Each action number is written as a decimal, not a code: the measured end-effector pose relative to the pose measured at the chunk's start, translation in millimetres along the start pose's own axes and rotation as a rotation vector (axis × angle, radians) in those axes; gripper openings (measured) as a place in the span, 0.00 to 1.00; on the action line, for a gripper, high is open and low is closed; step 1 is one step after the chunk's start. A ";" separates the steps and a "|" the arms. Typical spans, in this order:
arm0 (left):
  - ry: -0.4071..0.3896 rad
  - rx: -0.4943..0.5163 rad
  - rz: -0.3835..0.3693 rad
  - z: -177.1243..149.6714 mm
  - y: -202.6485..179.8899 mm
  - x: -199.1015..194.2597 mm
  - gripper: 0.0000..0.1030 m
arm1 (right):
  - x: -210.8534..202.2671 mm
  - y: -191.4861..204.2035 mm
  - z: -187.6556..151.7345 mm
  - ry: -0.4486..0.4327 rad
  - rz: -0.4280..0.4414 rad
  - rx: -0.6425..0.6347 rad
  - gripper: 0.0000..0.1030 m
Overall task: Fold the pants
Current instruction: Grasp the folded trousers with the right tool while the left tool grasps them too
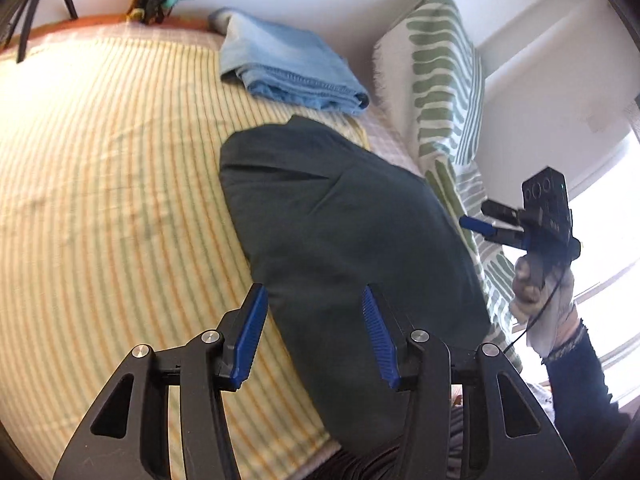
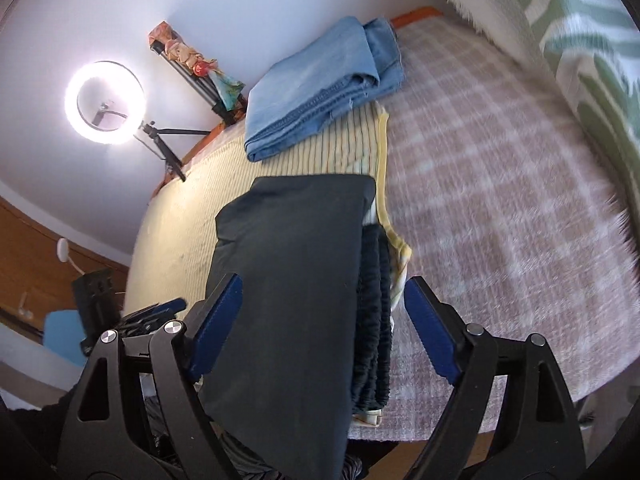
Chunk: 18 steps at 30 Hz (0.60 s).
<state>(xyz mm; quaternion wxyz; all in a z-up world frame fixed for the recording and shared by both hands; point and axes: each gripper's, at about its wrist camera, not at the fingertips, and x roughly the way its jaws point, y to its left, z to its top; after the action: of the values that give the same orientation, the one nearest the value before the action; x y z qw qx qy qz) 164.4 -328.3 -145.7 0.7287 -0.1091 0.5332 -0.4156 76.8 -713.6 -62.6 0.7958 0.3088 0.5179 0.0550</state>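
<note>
Dark folded pants lie on the striped yellow sheet, near its right edge. In the right wrist view the dark pants show their gathered waistband along the right side. My left gripper is open over the near part of the pants, its blue pads clear of the cloth. My right gripper is open wide above the same pants, holding nothing. The left wrist view also shows the right gripper in a hand, off the pants to the right.
Folded light blue jeans lie farther back on the bed. A green-patterned throw runs along the right wall side. A pink checked blanket covers the bed's right part. A lit ring light stands at the back left.
</note>
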 end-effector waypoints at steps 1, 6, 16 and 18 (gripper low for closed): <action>0.011 -0.004 0.005 2.4 -0.1 7.9 0.47 | 9.2 -4.0 -3.2 0.016 0.026 -0.001 0.83; 0.031 -0.014 0.034 8.7 -0.6 23.5 0.47 | 43.3 -10.4 -8.0 0.070 0.092 -0.013 0.83; 0.023 0.006 0.080 15.7 -0.4 34.2 0.46 | 78.2 -10.0 -9.5 0.107 0.172 -0.087 0.78; 0.027 0.015 0.090 16.9 -2.4 38.3 0.46 | 81.1 -8.1 -11.4 0.097 0.172 -0.097 0.78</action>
<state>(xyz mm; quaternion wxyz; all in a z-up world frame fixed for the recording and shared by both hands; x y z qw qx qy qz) 181.2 -362.3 -163.7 0.7401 -0.0738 0.5443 -0.3881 102.2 -682.1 -134.3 0.7762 0.3101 0.5242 0.1632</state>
